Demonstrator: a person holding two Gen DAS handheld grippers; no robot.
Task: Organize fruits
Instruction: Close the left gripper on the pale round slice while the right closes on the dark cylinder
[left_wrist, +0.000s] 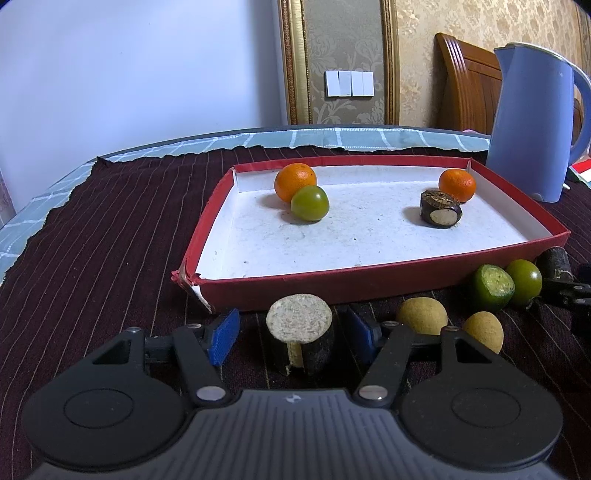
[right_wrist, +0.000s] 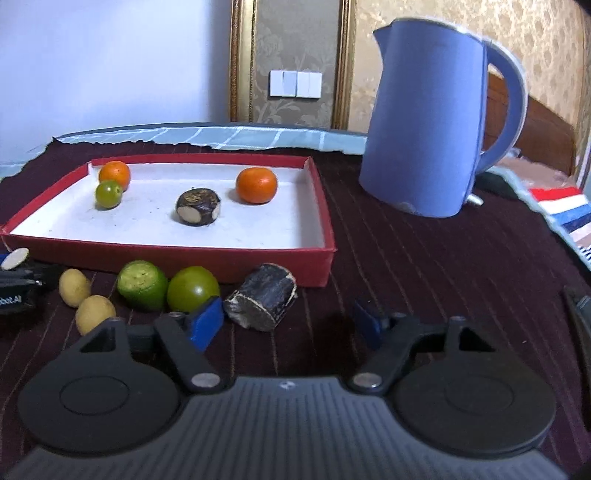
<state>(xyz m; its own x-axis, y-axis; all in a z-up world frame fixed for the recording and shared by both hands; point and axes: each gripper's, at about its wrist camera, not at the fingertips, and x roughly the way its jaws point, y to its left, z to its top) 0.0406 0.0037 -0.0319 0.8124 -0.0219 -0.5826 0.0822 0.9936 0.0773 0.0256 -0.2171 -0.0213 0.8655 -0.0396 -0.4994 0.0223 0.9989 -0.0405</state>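
Background: pale wall, gold-framed patterned panel, white switch plate (left_wrist: 349, 84).
Surface (right_wrist: 443, 266): covered by dark striped cloth, checked teal cover beneath at far edge.
Kettle (right_wrist: 424, 118): blue, upright, right of tray, well apart from fruit.
Tray (left_wrist: 369, 282): red outside, white inside, shallow, resting flat on cloth.
Inside tray, left: orange (left_wrist: 294, 181) touching green fruit (left_wrist: 309, 203) just in front.
Inside tray, right: second orange (left_wrist: 457, 184) behind dark cut chunk (left_wrist: 440, 208), pale cut face showing.
Outside tray, front: dark stub (left_wrist: 300, 334) standing on end, pale cut top; two tan round fruits (left_wrist: 423, 315) beside it; cut lime (left_wrist: 493, 287) touching whole green fruit (left_wrist: 524, 282); dark log piece (right_wrist: 263, 300) lying on its side near tray's right corner.
Left tool (left_wrist: 293, 336): blue pads spread apart either side of dark stub, gaps visible, not touching.
Right tool (right_wrist: 288, 321): pads spread wide, nothing between; left pad just beside whole green fruit and dark log piece.
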